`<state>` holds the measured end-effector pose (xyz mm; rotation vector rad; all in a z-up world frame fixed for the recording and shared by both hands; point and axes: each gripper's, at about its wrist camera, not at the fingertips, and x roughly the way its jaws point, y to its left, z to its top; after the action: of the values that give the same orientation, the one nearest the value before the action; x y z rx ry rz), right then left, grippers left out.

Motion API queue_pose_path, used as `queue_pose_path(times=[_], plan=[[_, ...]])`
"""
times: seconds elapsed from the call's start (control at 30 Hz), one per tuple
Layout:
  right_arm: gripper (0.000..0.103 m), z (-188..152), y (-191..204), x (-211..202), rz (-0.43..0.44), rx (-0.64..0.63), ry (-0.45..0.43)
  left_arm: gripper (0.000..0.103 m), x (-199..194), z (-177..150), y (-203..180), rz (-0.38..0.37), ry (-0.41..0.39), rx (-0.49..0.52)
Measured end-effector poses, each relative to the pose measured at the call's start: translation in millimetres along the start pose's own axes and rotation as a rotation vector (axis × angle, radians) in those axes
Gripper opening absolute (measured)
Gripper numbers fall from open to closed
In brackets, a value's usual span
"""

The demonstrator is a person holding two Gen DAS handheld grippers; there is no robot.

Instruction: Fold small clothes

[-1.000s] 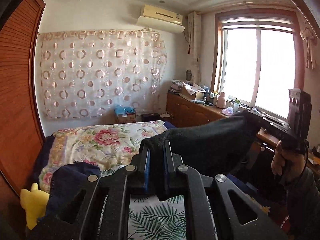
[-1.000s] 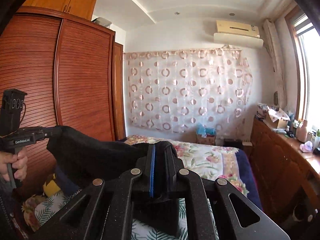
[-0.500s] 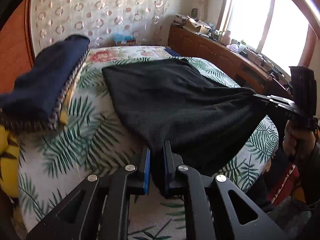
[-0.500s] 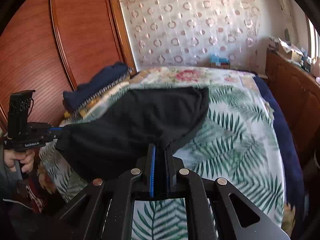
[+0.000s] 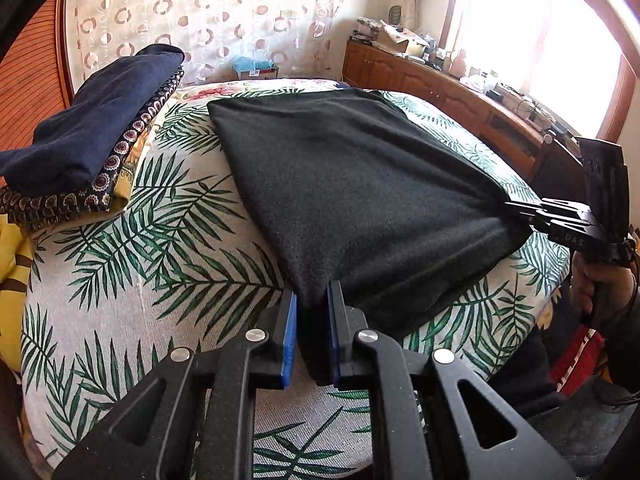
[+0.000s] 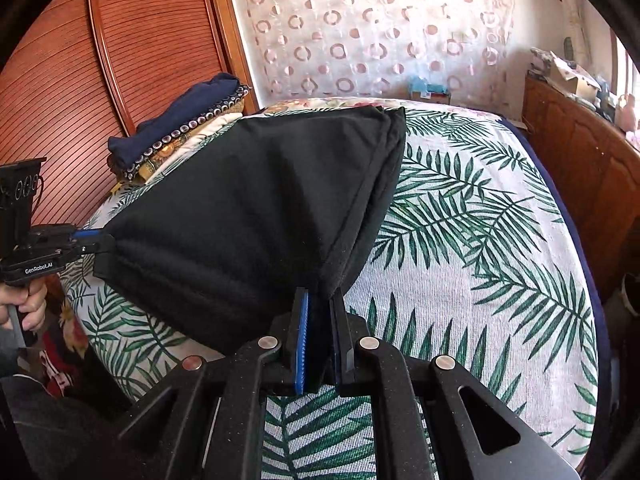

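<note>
Garment down on the bed, both corners still pinched.

The left gripper point(image 5: 312, 332) had its blue-padded fingers point(image 5: 289, 340) clamped narrow on one near corner of the black garment point(image 5: 360, 184), and the right gripper point(image 6: 320, 340) pinched the other. A second earlier the cloth hung in the air between them, with both cameras facing the wall; by this moment it had swung down and its far half lay spread across the palm-leaf bedspread point(image 5: 168, 248), the near edge still lifted and taut. Beside it sat the folded pile point(image 5: 92, 136). The spread looked done, so a fold likely came next.
</note>
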<state>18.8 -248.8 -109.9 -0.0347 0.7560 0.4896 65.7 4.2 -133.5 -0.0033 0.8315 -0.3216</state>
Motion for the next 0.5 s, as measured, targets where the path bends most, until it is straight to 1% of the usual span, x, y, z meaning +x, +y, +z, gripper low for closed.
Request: queue_pose_path(times=[0.1, 0.2, 0.27, 0.3, 0.5], plan=[[0.009, -5, 1, -1, -0.006, -0.002, 0.000, 0.017, 3, -2, 3, 0.001, 0.011, -0.015], [0.009, -6, 2, -1, -0.005, 0.002, -0.001, 0.024, 4, -4, 4, -0.003, 0.023, -0.025], [0.009, -7, 2, -2, -0.006, 0.008, -0.001, 0.041, 5, -7, 4, -0.009, 0.040, -0.024], [0.009, -8, 2, -1, -0.007, 0.010, 0.000, 0.043, 6, -9, 3, -0.017, 0.048, -0.023], [0.016, -10, 2, -2, -0.013, 0.011, -0.004, 0.043, 5, -13, 2, -0.008, 0.030, -0.029]])
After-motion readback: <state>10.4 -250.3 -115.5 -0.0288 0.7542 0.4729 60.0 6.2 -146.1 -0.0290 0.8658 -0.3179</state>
